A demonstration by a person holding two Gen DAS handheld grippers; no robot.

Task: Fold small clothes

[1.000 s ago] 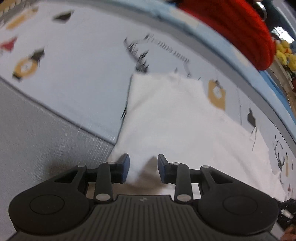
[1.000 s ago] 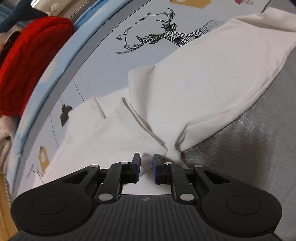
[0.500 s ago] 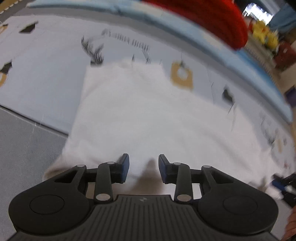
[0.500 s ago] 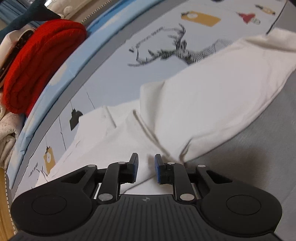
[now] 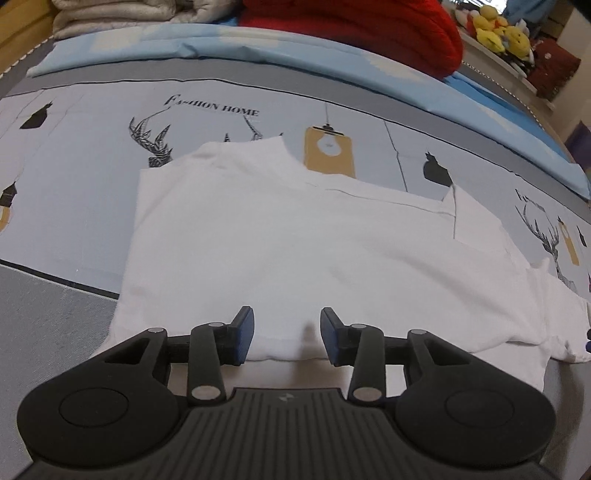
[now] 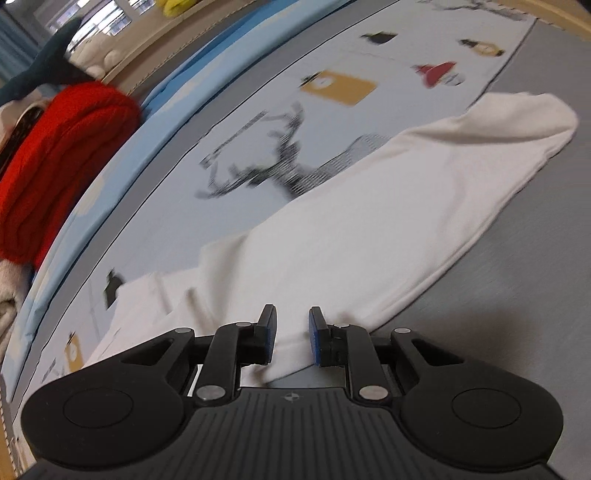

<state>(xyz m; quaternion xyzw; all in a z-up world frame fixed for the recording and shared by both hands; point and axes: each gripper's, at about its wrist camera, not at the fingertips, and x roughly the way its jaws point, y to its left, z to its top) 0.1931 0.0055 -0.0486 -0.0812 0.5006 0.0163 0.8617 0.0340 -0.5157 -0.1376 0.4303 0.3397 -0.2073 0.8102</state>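
A white garment lies spread flat on the printed bed sheet, its near hem just below my left gripper. The left jaws are opening and stand wide apart; the hem shows between them, but the pads do not touch it. In the right wrist view the same white garment stretches away to the upper right, with a rounded end near the grey strip. My right gripper hovers over its near edge with a narrow gap between the blue pads, and cloth shows below that gap, not pinched.
A red knitted bundle lies on the blue bedding at the back, also seen as the red bundle at left. Folded beige blankets and yellow plush toys sit beyond. A grey mattress strip borders the sheet.
The left gripper swung round so the garment lies squarely ahead, and its jaws widened. The right gripper let go of the pinched fold, opened a little and slid along the garment's edge.
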